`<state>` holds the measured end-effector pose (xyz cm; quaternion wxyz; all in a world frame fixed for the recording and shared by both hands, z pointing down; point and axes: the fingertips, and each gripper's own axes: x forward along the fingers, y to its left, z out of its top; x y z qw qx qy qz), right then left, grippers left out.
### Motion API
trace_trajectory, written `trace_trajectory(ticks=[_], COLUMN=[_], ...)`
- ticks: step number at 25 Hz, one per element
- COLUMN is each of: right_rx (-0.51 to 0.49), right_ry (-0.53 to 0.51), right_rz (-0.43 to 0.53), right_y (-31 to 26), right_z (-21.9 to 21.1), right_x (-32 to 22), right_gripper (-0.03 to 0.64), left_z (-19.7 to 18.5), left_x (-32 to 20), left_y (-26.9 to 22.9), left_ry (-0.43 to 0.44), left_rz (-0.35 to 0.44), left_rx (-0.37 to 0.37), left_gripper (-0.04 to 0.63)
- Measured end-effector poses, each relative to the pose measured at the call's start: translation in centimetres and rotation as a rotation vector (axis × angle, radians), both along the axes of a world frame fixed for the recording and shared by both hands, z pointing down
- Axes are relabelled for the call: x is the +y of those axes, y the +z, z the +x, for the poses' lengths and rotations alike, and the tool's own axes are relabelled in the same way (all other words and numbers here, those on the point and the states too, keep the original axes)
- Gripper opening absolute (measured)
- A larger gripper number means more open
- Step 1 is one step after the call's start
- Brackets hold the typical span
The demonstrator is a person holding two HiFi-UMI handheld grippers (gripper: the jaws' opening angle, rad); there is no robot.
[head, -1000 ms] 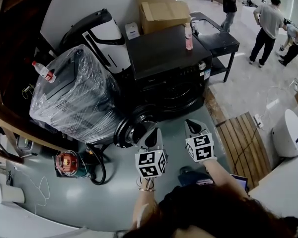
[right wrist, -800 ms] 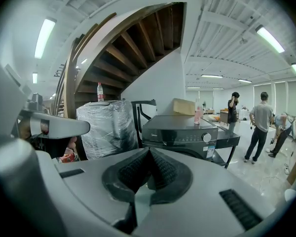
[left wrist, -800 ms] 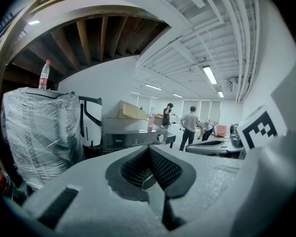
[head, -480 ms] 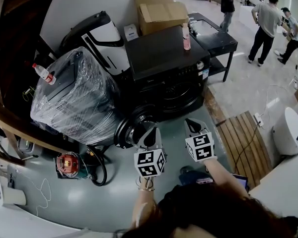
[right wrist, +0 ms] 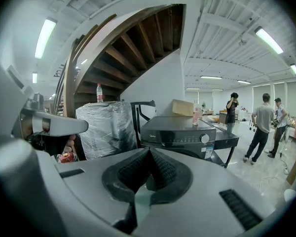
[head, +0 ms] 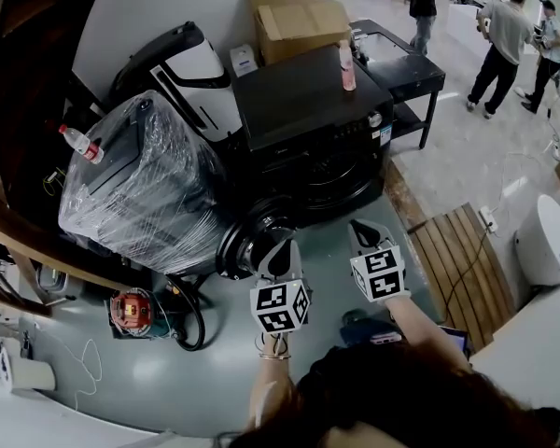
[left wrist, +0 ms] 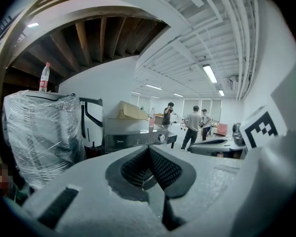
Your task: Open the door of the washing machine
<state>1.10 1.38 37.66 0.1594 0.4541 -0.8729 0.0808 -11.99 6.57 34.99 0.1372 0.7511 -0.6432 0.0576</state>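
Standing on grey floor point(head: 168, 381), washing machine point(head: 308, 119) faces left gripper point(head: 282, 245) and right gripper point(head: 358, 226), fingers pressed together.

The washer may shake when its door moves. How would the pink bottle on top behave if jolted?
The pink bottle stands tall and narrow on the washing machine, near a back corner, so it would probably tip easily. It looks plastic, likely light. If round, it might roll once down.

The person holds the left gripper point(head: 280, 250) and the right gripper point(head: 362, 232) out in front, side by side and a little apart, both tilted slightly downward, each with jaws closed together on nothing.
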Motion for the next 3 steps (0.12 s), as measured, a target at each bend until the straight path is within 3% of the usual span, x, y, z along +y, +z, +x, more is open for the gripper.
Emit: trace_trajectory(ticks=[3], right_rx=[-0.001], right_ry=[0.001], right_rz=[-0.007], right_y=[0.20], right_z=[-0.08], right_x=[-0.08], right_gripper=[-0.002], left_z=[-0.12], left_x=[-0.13], left_y=[0.19], left_ry=[-0.002], left_rz=[-0.005], left_rx=[0.002], left_gripper=[0.011])
